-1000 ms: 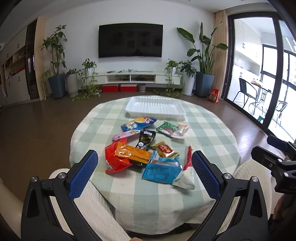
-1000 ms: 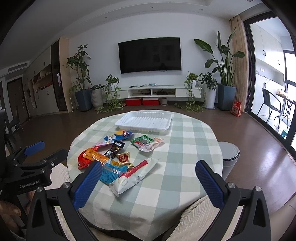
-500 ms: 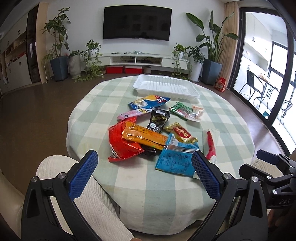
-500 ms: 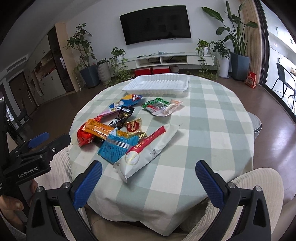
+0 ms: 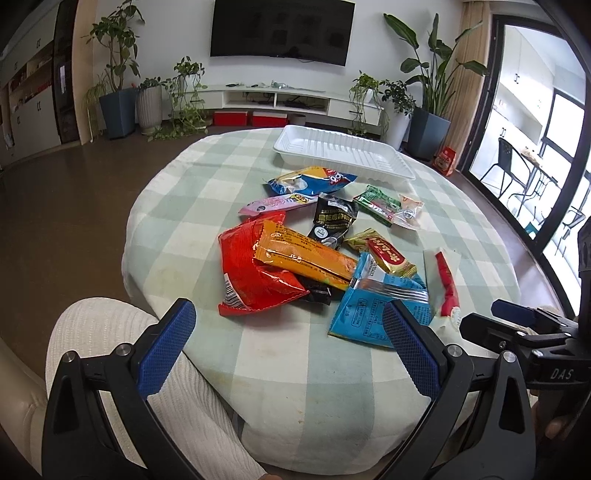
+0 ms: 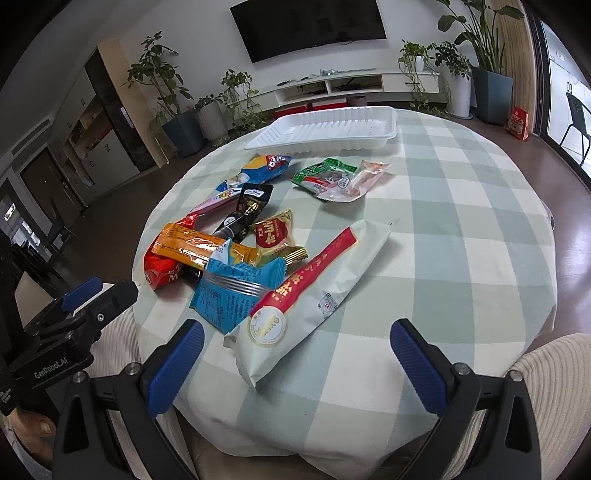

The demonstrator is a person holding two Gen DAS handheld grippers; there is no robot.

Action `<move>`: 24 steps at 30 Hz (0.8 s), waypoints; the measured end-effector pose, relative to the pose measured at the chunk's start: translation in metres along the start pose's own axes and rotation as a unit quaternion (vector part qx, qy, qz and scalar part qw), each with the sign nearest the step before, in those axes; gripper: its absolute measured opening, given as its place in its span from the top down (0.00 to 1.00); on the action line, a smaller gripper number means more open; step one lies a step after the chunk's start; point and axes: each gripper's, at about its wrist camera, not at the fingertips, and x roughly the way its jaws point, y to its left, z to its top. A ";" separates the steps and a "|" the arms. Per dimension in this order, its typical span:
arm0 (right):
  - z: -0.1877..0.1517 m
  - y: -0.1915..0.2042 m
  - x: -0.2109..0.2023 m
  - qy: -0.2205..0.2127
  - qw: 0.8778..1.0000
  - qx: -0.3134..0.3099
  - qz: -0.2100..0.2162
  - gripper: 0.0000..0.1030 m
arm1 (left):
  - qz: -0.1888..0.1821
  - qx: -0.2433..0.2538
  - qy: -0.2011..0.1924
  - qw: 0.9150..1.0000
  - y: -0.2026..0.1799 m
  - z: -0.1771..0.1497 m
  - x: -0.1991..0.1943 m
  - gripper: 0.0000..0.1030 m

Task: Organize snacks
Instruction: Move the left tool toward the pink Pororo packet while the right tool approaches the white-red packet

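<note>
Both grippers hang at the near edge of a round table (image 5: pixel 207 206) covered in a green-and-white checked cloth, their blue-padded jaws spread wide and holding nothing. The left gripper (image 5: pixel 288 343) faces the snack pile: just ahead of its jaws lies a red bag (image 5: pixel 247 273) with an orange packet (image 5: pixel 306 256) across it, and the light-blue packet (image 5: pixel 373 306) lies just in front of the right-hand jaw. Beyond these sit a red-and-gold packet (image 5: pixel 386 253), a black packet (image 5: pixel 332 219), a pink bar (image 5: pixel 275 203), a blue-and-yellow bag (image 5: pixel 310 181) and a green packet (image 5: pixel 378 203) touching a clear pouch (image 5: pixel 408 214). The white tray (image 5: pixel 343 153) stands farthest from the jaws, at the far side of the table, with no snack in it.

The right gripper (image 6: pixel 295 354) points at a long white packet with a red stripe (image 6: pixel 314 295), whose near end lies between and just ahead of its jaws, slanting away to the right. To the left of that packet the pile spreads out, and the left gripper shows at the left edge of this view, beside the table rim. Potted plants (image 6: pixel 162 85) and a wall television (image 5: pixel 279 31) stand well behind the table.
</note>
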 end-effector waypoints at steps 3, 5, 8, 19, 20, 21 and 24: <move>0.004 -0.005 0.010 0.012 1.000 0.013 0.009 0.00 | -0.005 -0.011 0.005 1.000 0.007 0.002 0.009 0.00; 0.007 -0.008 0.016 0.017 1.000 0.020 0.015 0.00 | -0.004 -0.018 0.007 1.000 0.012 0.003 0.013 0.00; 0.010 -0.012 0.023 0.027 0.999 0.031 0.024 0.00 | -0.002 -0.032 0.011 0.999 0.023 0.006 0.022 0.01; 0.021 -0.032 0.046 0.054 0.992 0.090 0.074 0.00 | -0.001 -0.072 0.026 0.997 0.051 0.020 0.048 0.01; 0.022 -0.033 0.047 0.053 0.991 0.092 0.077 0.00 | -0.001 -0.072 0.027 0.997 0.052 0.022 0.050 0.01; 0.024 -0.034 0.047 0.054 0.991 0.095 0.080 0.00 | -0.002 -0.073 0.028 0.997 0.053 0.025 0.053 0.01; 0.028 -0.037 0.049 0.054 0.990 0.101 0.087 0.00 | -0.001 -0.071 0.027 0.997 0.053 0.035 0.059 0.01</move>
